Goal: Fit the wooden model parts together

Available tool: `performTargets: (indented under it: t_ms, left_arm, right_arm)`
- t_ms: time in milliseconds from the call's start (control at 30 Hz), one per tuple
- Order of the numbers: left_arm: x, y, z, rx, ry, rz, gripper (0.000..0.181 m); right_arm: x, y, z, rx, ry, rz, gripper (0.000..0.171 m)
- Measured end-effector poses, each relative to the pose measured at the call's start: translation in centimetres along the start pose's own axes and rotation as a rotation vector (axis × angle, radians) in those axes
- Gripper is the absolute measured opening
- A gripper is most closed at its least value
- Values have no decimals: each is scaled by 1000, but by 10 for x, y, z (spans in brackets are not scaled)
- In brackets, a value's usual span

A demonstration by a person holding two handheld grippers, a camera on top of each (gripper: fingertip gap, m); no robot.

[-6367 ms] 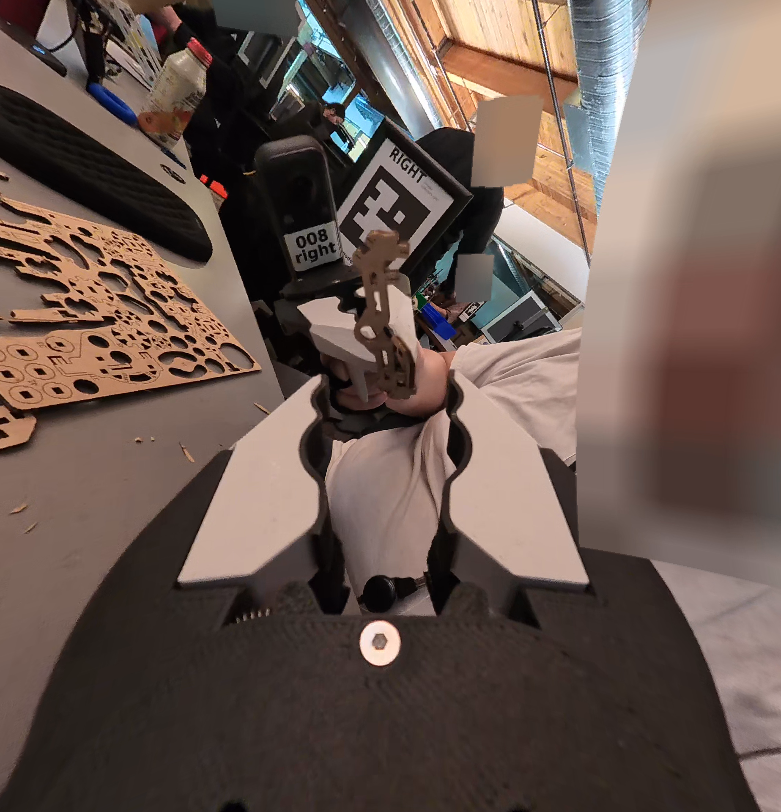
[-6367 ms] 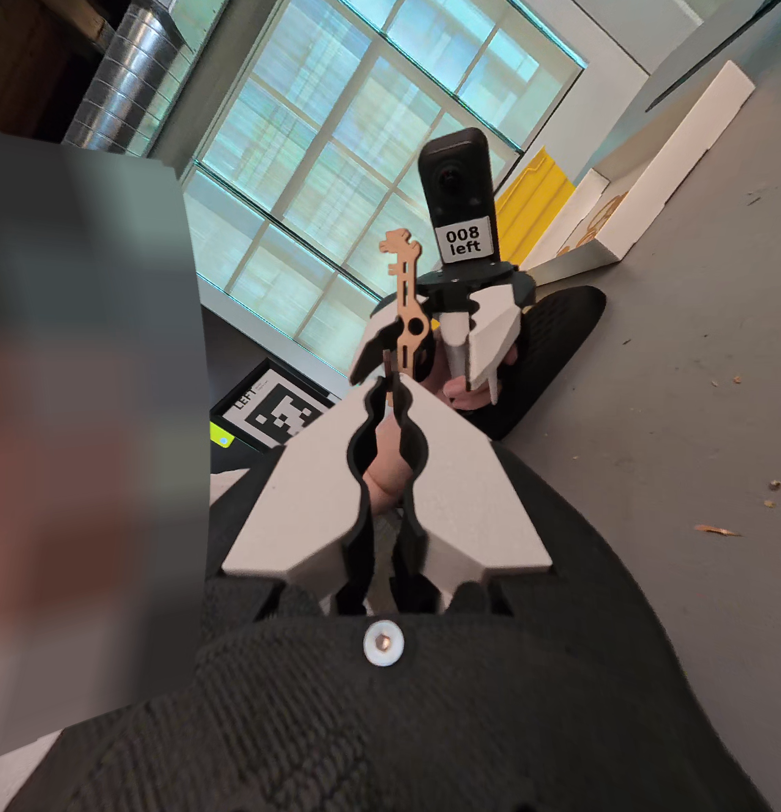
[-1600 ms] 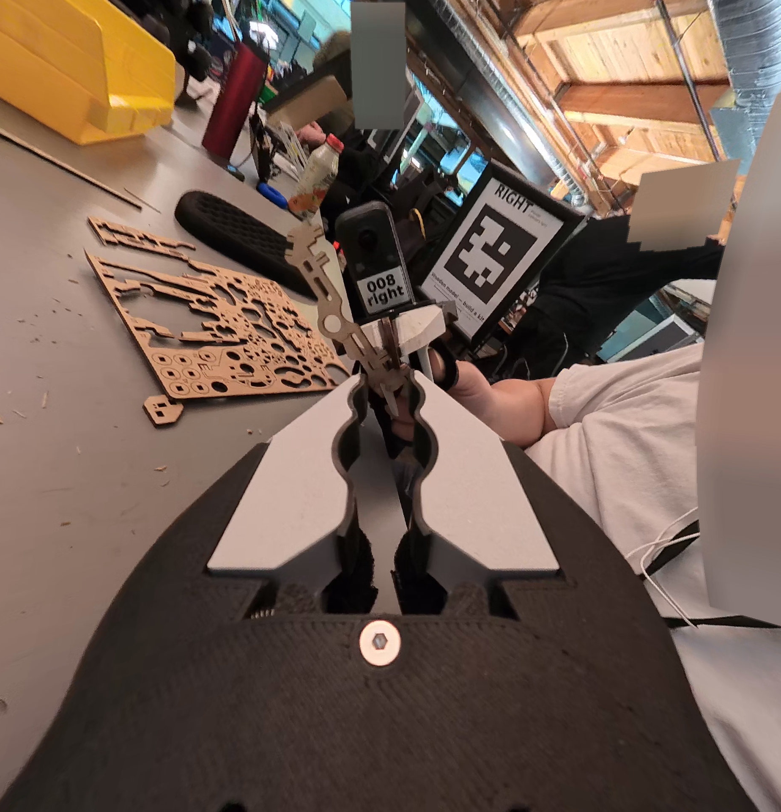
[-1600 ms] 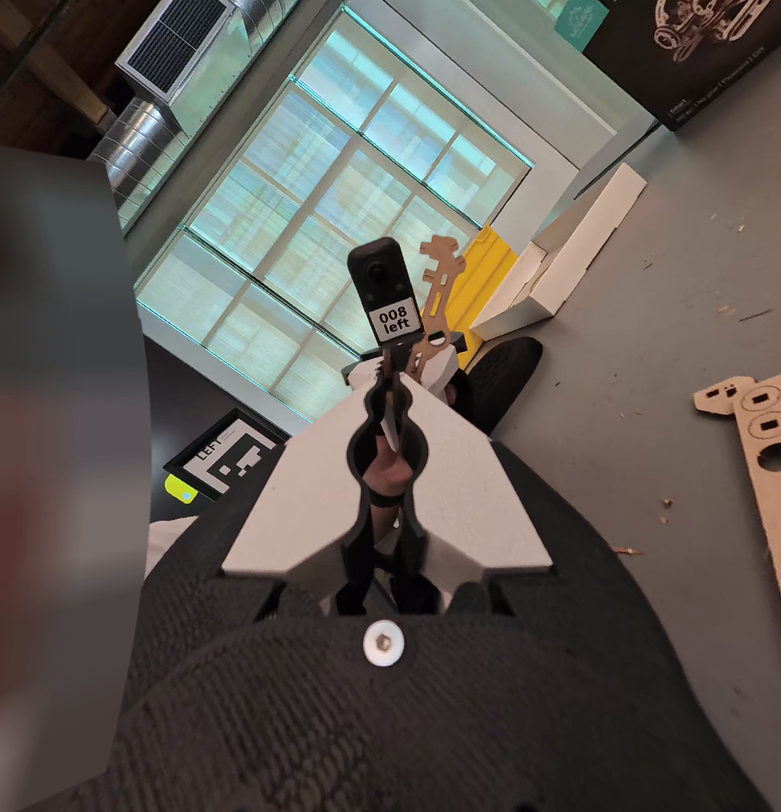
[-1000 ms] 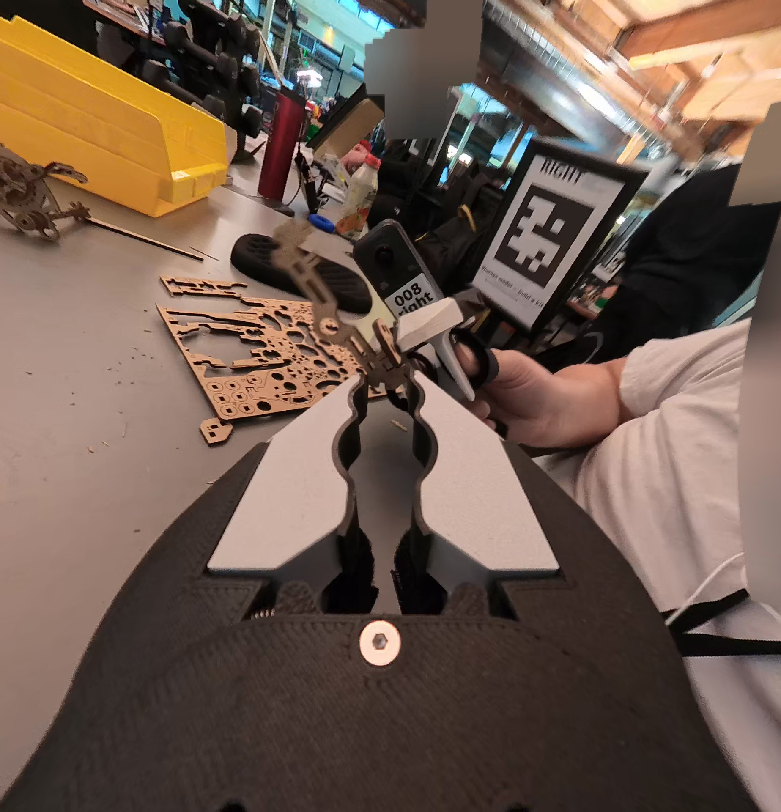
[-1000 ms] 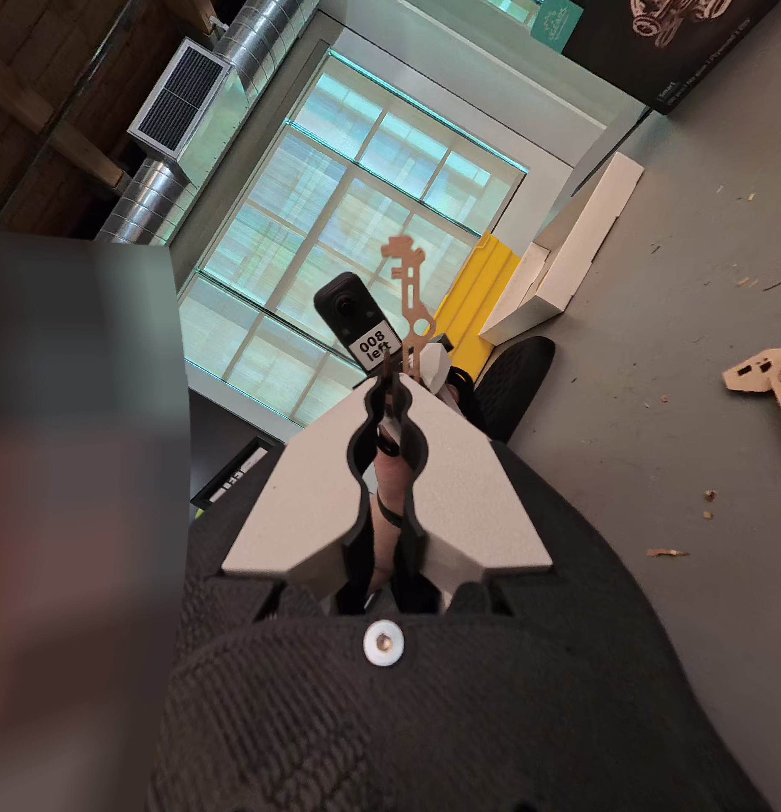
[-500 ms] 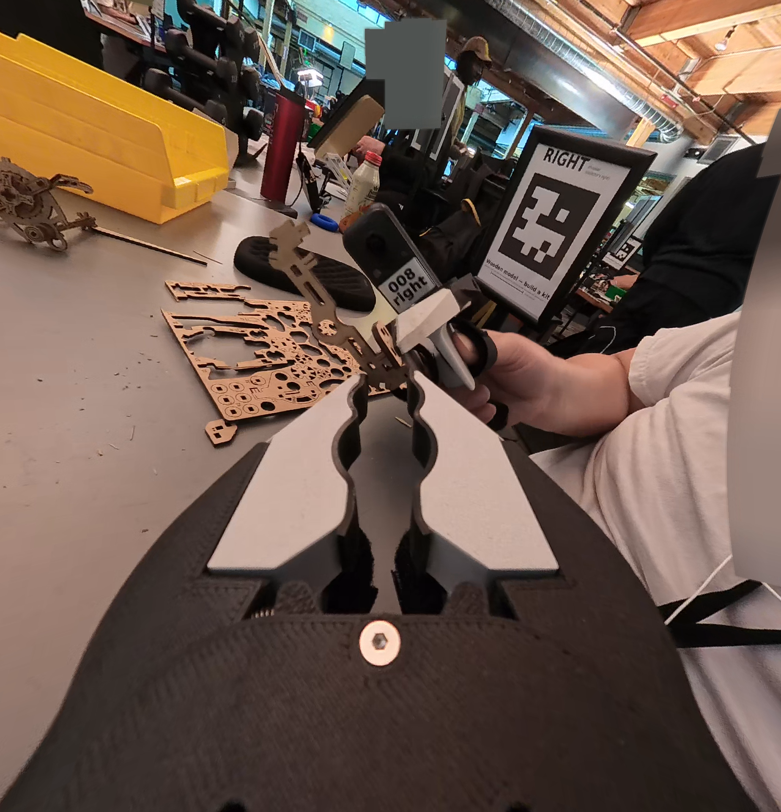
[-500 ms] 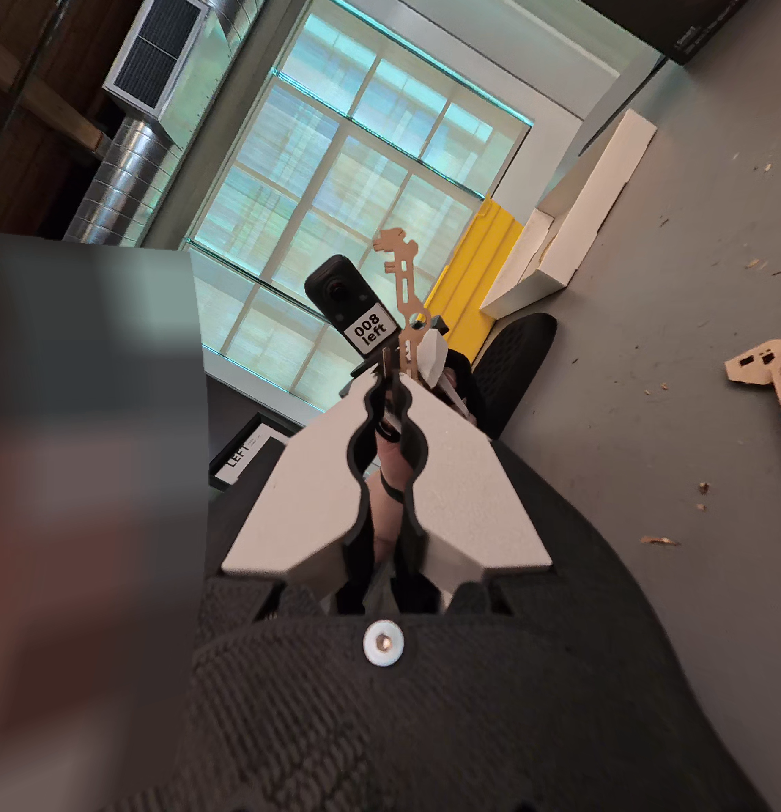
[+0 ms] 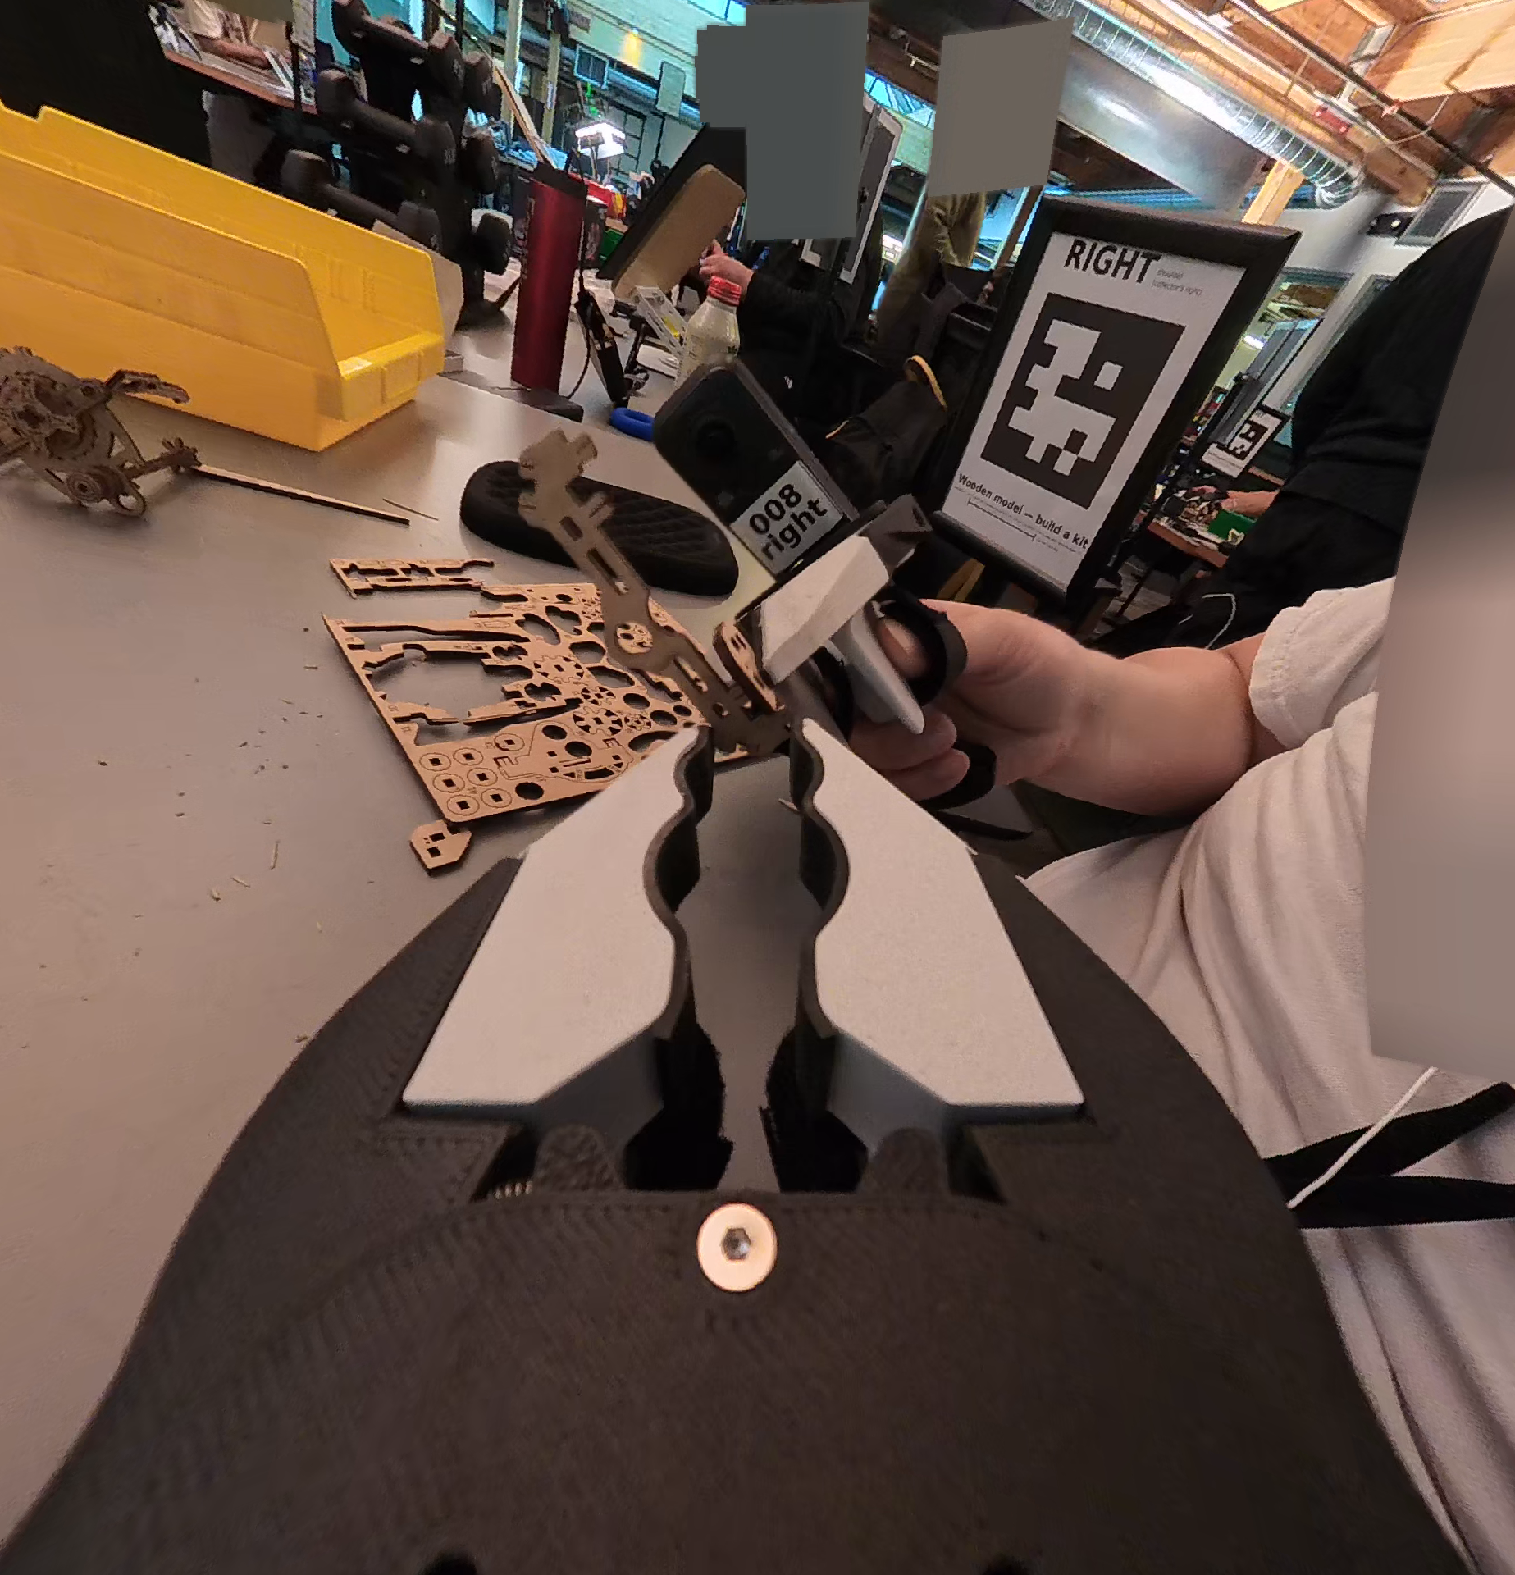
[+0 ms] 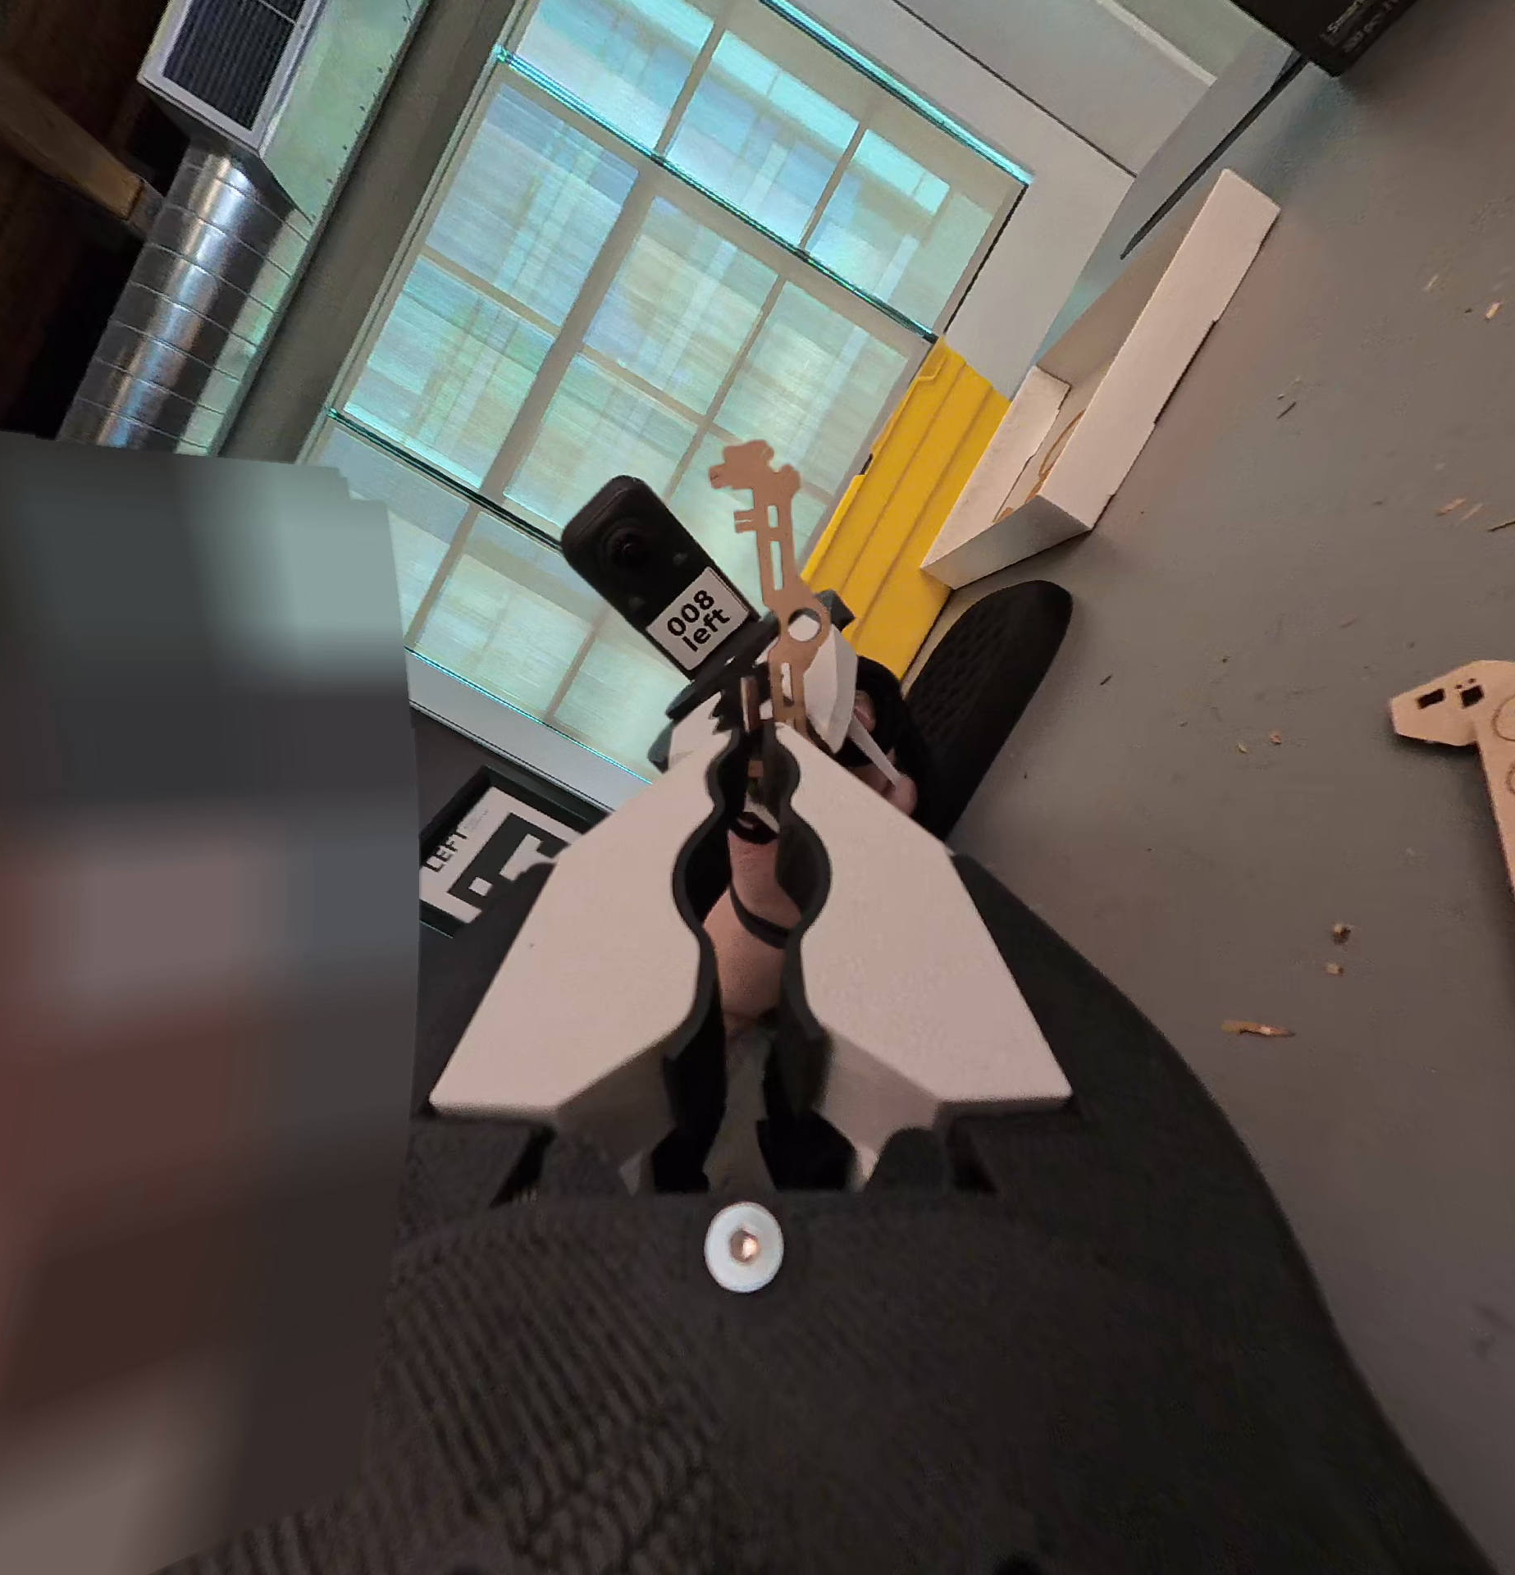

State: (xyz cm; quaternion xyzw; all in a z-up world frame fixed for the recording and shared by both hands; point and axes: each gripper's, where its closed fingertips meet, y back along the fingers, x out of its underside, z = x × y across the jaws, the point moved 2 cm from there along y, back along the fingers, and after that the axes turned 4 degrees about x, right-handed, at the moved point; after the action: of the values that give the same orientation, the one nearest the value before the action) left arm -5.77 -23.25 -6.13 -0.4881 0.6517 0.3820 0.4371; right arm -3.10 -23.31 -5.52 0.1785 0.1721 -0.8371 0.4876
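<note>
A long, thin wooden part [image 9: 630, 614] with cut-outs sticks up and to the left from my left gripper [image 9: 755, 740], which is shut on its lower end. My right gripper [image 10: 752, 737] is shut on a small wooden piece [image 10: 747, 700] and holds it against the base of the long part [image 10: 775, 554]. In the left wrist view the right gripper [image 9: 758, 673] comes in from the right, held by a hand, with the small piece [image 9: 739, 660] at its tips. Both are raised above the grey table [image 9: 140, 767].
A punched wooden sheet [image 9: 515, 682] and a small loose piece [image 9: 438, 844] lie on the table just left of the grippers. Farther back are a black pad [image 9: 643, 537], a partly built wooden model [image 9: 63, 435], a yellow bin [image 9: 225, 281], a red tumbler [image 9: 553, 290] and a framed sign [image 9: 1103, 409]. A white box [image 10: 1120, 383] lies flat.
Both grippers keep their hold and stay together at the base of the long part. The pair has shifted and tilted slightly, so the background has swung a little.
</note>
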Motion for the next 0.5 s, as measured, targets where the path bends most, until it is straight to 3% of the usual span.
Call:
performTargets:
  t_ms: [33,500]
  left_arm:
    - [0,0,0,2,4,0,15]
    - [-2,0,-6,52,20,-22,16]
  right_arm:
    - [0,0,0,7,19,-1,2]
    - [4,-4,5,-2,60,-31,1]
